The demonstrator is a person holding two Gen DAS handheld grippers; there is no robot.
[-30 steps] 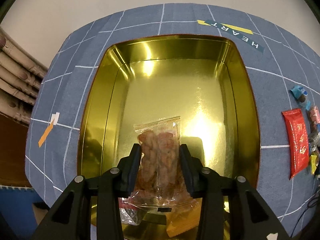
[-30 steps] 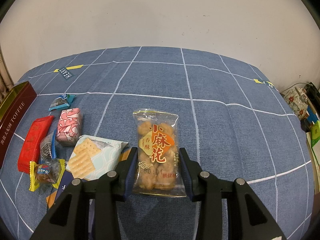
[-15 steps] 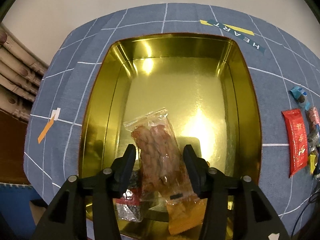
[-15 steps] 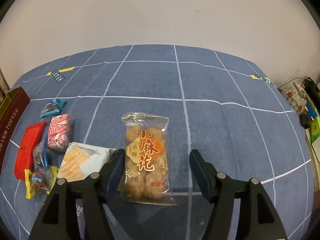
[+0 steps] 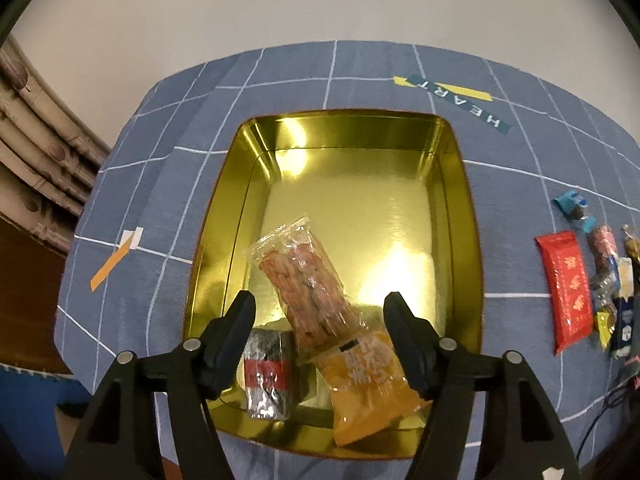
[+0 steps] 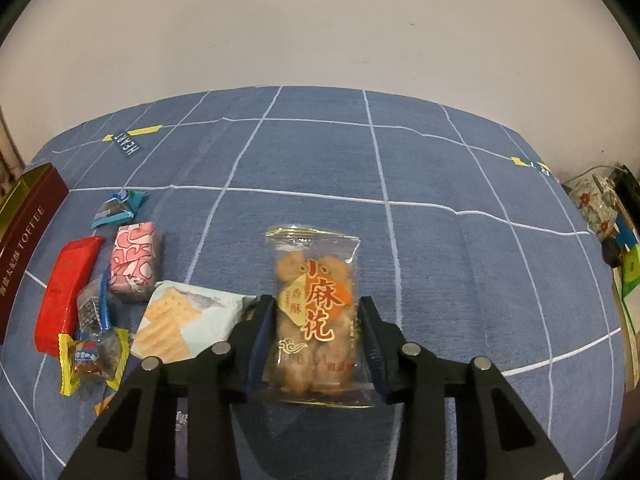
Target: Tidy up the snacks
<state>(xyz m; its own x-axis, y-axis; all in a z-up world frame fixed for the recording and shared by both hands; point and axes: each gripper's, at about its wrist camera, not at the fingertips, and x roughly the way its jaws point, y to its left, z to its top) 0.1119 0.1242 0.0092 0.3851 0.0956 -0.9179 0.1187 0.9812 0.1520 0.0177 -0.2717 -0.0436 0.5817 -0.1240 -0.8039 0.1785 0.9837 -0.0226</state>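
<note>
Right tool (image 6: 316,336) closing on twist pack (image 6: 314,312), long axis running straight ahead between pads; left tool (image 5: 320,320) opening, empty, above tin (image 5: 460,184).

Worktop (image 6: 440,208) w/ blue cloth, white grid lines. Directly on it: gold tin (image 5: 460,184) at left; just right of tin, a snack cluster incl. red packet (image 6: 66,288), pink packet (image 6: 136,260), blue-wrapped candy (image 6: 116,208), cracker pack (image 6: 188,320), yellow-wrapped candy (image 6: 92,356). Twisted-dough snack bag (image 6: 314,312) near centre.
</note>
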